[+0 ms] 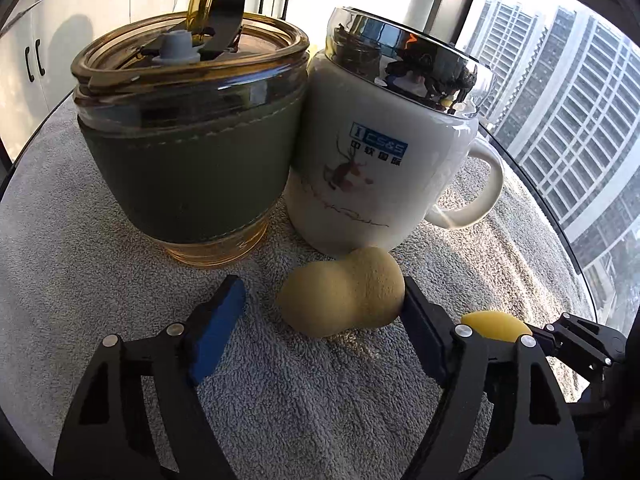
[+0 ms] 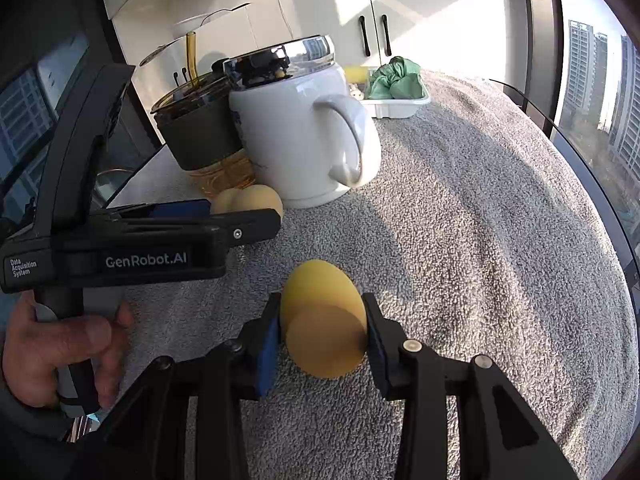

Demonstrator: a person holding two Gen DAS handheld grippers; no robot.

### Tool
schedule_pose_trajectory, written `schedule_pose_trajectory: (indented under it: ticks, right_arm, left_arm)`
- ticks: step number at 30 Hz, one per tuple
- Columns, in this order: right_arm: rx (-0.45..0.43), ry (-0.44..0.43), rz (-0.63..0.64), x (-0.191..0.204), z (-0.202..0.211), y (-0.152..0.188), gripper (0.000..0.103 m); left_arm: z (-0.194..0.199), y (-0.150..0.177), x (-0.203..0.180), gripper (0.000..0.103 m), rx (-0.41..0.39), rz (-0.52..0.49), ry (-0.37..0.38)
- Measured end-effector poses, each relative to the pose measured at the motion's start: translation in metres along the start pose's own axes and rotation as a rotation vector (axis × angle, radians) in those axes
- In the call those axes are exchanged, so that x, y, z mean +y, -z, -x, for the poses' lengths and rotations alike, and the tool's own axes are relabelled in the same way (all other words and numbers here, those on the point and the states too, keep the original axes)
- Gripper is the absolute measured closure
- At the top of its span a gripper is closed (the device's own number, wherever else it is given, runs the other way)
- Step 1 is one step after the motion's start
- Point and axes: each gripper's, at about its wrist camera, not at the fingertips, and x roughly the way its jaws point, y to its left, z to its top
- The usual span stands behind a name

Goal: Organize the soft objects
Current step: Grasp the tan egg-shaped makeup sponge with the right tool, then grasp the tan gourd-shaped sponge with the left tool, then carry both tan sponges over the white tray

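Two sponges at the white mug, one tool on each

The worktop's grey terry towel (image 2: 460, 208) carries a white ceramic mug with a chrome lid (image 1: 360, 160); touching its left side stands an amber glass tumbler in a green sleeve (image 1: 188, 152). Against the mug's front base lies a tan gourd-shaped sponge (image 1: 340, 296), between the half-open left tool (image 1: 324, 320), only the right pad touching. Nearer than the mug, the right tool (image 2: 322, 332) squeezes a yellow egg-shaped sponge (image 2: 320, 312).
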Motion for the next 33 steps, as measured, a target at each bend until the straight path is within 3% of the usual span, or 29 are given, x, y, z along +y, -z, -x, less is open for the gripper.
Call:
schedule_pose_trajectory:
  ticks: [2,12,19,26,33]
  right_arm:
    - [-0.003,-0.007,-0.005,-0.001,0.001,0.001,0.062]
    - [-0.032,-0.004,0.0,0.005,0.015,-0.002,0.062]
    - [-0.054,0.029,0.044,0.015,0.037,-0.012,0.062]
    - [-0.094,0.092,0.079,0.005,0.073,-0.04,0.062]
    - [-0.197,0.17,0.177,-0.007,0.125,-0.102,0.062]
  left_arm:
    - [0.004,0.003,-0.002,0.05,0.001,-0.005,0.029]
    - [0.054,0.031,0.009,0.051,-0.067,0.0,0.03]
    - [0.104,0.036,0.044,0.051,-0.118,0.032,0.012]
    - [0.154,0.001,0.077,0.051,-0.222,0.03,-0.04]
    - [0.196,-0.047,0.093,0.051,-0.324,-0.022,-0.075]
